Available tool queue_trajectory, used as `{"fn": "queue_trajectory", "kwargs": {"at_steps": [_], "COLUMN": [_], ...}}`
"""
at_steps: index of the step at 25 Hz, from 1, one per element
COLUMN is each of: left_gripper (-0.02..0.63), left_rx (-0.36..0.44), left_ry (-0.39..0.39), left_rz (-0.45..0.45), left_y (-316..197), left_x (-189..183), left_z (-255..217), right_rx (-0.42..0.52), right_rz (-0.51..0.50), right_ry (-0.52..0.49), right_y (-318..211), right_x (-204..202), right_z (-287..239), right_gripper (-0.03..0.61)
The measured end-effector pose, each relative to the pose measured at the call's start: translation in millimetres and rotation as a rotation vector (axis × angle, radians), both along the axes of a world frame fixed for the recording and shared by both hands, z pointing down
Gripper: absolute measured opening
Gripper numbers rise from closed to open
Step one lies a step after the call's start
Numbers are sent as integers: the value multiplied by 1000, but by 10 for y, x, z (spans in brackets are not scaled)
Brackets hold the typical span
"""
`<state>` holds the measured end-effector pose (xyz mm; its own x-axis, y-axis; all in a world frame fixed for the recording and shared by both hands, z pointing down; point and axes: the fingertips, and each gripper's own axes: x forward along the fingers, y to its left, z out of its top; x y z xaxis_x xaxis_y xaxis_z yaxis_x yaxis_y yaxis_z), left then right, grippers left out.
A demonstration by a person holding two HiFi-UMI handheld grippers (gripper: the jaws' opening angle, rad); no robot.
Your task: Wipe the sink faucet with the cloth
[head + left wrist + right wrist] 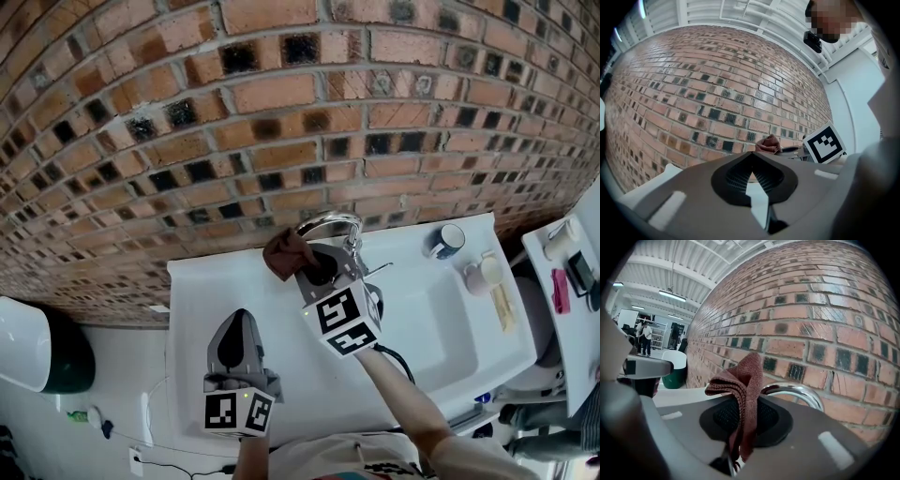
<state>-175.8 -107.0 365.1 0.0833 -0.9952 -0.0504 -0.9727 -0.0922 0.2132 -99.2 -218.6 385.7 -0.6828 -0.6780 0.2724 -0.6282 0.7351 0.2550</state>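
Note:
The chrome faucet (330,223) arches over the back of the white sink (441,328); in the right gripper view the faucet (799,391) shows just beyond the jaws. My right gripper (315,265) is shut on a folded brown cloth (287,251), which sticks up between the jaws as the cloth (744,380), next to the faucet's left end. My left gripper (240,319) hovers over the sink's left rim, shut and holding nothing, its jaw tips meeting (751,157). From there the cloth (768,143) shows ahead, against the brick wall.
A brick wall rises right behind the sink. A dark cup (448,241) and pale toiletries (489,277) sit on the sink's right ledge. A white and green bin (42,347) stands at the left, a white shelf (553,258) at the right.

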Motion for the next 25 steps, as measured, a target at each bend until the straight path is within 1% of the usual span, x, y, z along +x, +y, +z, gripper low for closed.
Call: {"fn": "queue_trajectory", "kwargs": {"at_steps": [3,7,10,14,17,21,25], "left_gripper": [3,3,3,3,3,3,3], "left_rx": [2,-3,-3,-2,-5,-7,-14], "left_ry": [1,5,8,8,8,7,3], "left_rz": [1,-8,-9,5,12,14,12], "left_y": [-2,7,-3,-23,-28,-41,-50], "left_x": [-4,-53,-62,-14,11,37,49], "left_z": [-5,8,7,8,21,18,34], "right_rx": [49,85,113,134,127,84,37], "right_rz": [16,59,95,195,262,330,390], "right_ry": [5,-18,-52,-93,-92,-99,-60], "right_y": [-48,-212,-281,-408,-488,-587,-662], "right_x": [-23,146,342,740,984,1227,1404], "right_z": [-109,-286,-460,-541,-450,-304,-83], "right_gripper": [49,51,52,52,52,51,51]}}
